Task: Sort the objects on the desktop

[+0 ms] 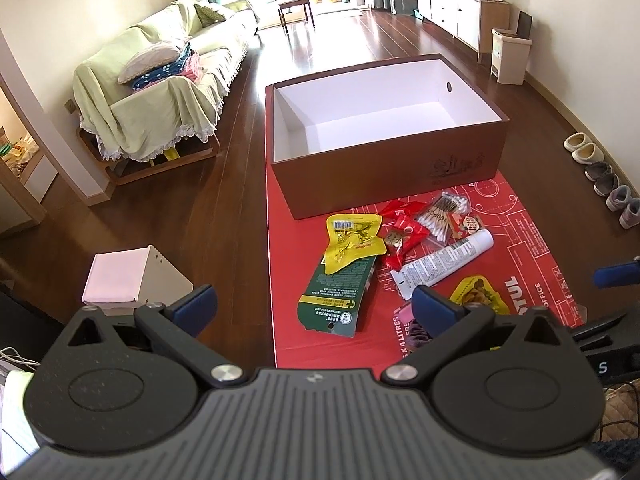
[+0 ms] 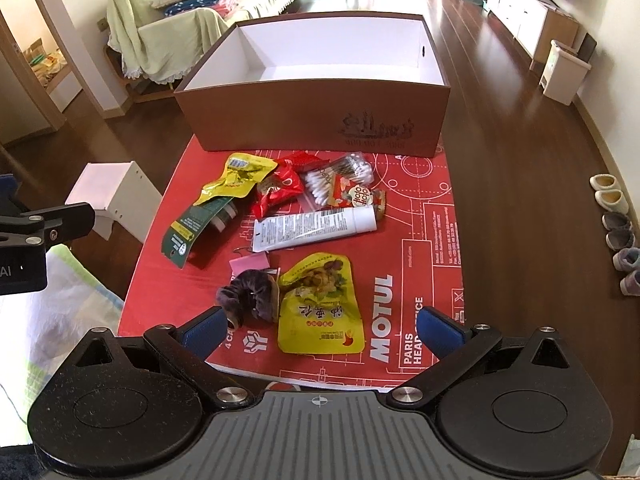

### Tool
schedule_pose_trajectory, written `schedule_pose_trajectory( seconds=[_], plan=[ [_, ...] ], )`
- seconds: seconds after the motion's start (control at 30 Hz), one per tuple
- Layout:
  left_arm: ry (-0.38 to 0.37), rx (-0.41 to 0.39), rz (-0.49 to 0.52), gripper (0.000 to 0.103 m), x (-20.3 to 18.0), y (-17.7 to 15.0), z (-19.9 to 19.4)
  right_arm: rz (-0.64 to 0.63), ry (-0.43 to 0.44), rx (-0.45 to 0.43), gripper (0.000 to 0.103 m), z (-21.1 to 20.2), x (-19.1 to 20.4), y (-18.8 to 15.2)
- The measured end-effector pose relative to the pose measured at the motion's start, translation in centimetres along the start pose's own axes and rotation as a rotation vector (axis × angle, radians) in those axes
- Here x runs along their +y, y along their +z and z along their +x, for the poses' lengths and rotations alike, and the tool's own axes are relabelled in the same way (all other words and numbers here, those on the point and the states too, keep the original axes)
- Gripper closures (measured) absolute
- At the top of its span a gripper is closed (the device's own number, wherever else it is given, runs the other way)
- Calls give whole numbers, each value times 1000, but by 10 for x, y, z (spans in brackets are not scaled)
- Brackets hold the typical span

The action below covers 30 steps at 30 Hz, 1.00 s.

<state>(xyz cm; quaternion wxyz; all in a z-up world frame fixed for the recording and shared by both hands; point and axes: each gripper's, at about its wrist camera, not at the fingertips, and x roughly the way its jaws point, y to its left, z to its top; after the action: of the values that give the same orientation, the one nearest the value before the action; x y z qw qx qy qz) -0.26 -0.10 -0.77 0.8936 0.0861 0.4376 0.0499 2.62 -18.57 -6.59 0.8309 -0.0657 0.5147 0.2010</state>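
A brown box [image 1: 396,172] [image 2: 280,116] with a white empty inside stands at the far end of the red mat [image 2: 424,208]. In front of it lies a pile: a yellow pouch [image 2: 240,178], a green card pack [image 1: 340,288] [image 2: 192,228], red wrappers [image 2: 276,192], a cotton swab bag [image 2: 340,176], a white tube [image 1: 444,262] [image 2: 316,226]. Nearer lie a dark scrunchie [image 2: 248,296] and a yellow snack pouch [image 2: 320,304]. My left gripper [image 1: 314,304] hovers open over the mat's left edge. My right gripper [image 2: 320,332] stands open just before the snack pouch, holding nothing.
A white stool [image 1: 132,276] [image 2: 116,196] stands on the wooden floor left of the mat. A covered sofa [image 1: 160,92] is at the far left, shoes [image 1: 600,176] line the right wall, and a white bin [image 1: 510,56] stands beyond the box.
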Motion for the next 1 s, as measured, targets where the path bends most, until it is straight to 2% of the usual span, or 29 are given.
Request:
schedule_pose_trajectory(
  seconds=[1.0],
  plan=[
    [10,18,-20,1,9,0,7,-16,-4,8,0,5,6,7]
  ],
)
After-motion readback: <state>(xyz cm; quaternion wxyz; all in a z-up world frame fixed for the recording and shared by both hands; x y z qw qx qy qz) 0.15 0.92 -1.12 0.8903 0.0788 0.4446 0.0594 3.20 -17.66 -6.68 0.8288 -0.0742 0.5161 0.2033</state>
